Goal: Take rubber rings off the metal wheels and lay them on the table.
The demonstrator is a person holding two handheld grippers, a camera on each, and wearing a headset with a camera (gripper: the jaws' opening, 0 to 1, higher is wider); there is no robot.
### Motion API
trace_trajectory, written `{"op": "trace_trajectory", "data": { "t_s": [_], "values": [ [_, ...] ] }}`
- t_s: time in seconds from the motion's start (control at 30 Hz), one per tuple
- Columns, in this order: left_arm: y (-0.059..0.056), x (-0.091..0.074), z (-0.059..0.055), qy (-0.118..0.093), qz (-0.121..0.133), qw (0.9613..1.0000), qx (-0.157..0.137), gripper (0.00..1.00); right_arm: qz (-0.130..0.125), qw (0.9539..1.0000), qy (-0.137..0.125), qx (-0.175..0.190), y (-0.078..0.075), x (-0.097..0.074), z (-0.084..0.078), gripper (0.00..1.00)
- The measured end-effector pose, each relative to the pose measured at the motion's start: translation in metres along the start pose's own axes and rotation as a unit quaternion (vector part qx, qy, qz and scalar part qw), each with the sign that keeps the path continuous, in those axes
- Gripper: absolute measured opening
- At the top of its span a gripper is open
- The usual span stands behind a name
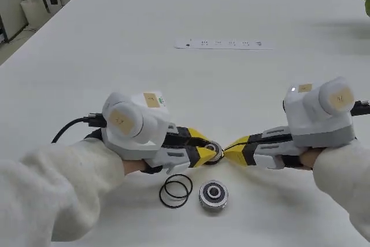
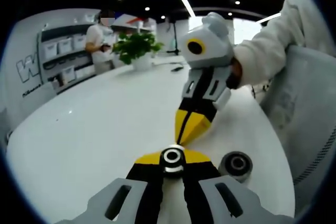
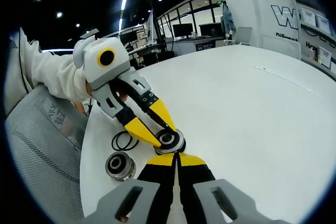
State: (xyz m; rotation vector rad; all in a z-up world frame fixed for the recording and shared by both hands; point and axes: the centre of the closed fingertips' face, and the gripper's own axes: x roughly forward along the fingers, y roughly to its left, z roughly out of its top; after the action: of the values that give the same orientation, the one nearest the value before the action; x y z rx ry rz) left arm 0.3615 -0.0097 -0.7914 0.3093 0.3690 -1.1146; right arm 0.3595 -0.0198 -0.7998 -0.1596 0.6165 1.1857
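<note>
My left gripper [image 1: 209, 152] is shut on a small metal wheel [image 1: 213, 149] and holds it just above the table; the wheel [image 2: 172, 158] sits between its yellow jaws. My right gripper [image 1: 227, 153] comes from the right with its jaws closed together. Its tips [image 3: 176, 157] pinch the black rubber ring on the wheel's [image 3: 169, 140] rim. Two loose rubber rings [image 1: 176, 190] lie overlapped on the table in front of the left gripper. A second metal wheel [image 1: 213, 194] lies flat beside them, with a dark band around its edge.
A white power strip [image 1: 222, 44] lies farther back on the white table [image 1: 144, 56]. A potted plant [image 2: 136, 45] and a standing person [image 2: 97, 40] are at the far end. A mesh chair [image 3: 37, 145] is by the near edge.
</note>
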Motion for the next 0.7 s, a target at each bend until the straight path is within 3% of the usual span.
{"op": "trace_trajectory", "data": {
  "t_s": [0.2, 0.37, 0.6, 0.7],
  "values": [
    [-0.0006, 0.0001, 0.0001, 0.001, 0.000, 1.0000, 0.001, 0.14, -0.005, 1.0000, -0.001, 0.005, 0.0023, -0.0010, 0.0025, 0.00],
    [-0.0006, 0.0000, 0.0002, 0.001, 0.001, 1.0000, 0.002, 0.14, -0.004, 0.9994, -0.007, 0.034, 0.0006, -0.0029, 0.0028, 0.00],
    [-0.0008, 0.0000, -0.0002, -0.001, 0.000, 1.0000, 0.002, 0.14, 0.006, 0.9915, -0.026, 0.127, 0.0015, -0.0024, 0.0047, 0.00],
    [-0.0007, 0.0000, -0.0002, -0.002, 0.000, 1.0000, 0.001, 0.14, 0.010, 0.9881, -0.032, 0.150, 0.0015, -0.0020, 0.0050, 0.00]
  ]
}}
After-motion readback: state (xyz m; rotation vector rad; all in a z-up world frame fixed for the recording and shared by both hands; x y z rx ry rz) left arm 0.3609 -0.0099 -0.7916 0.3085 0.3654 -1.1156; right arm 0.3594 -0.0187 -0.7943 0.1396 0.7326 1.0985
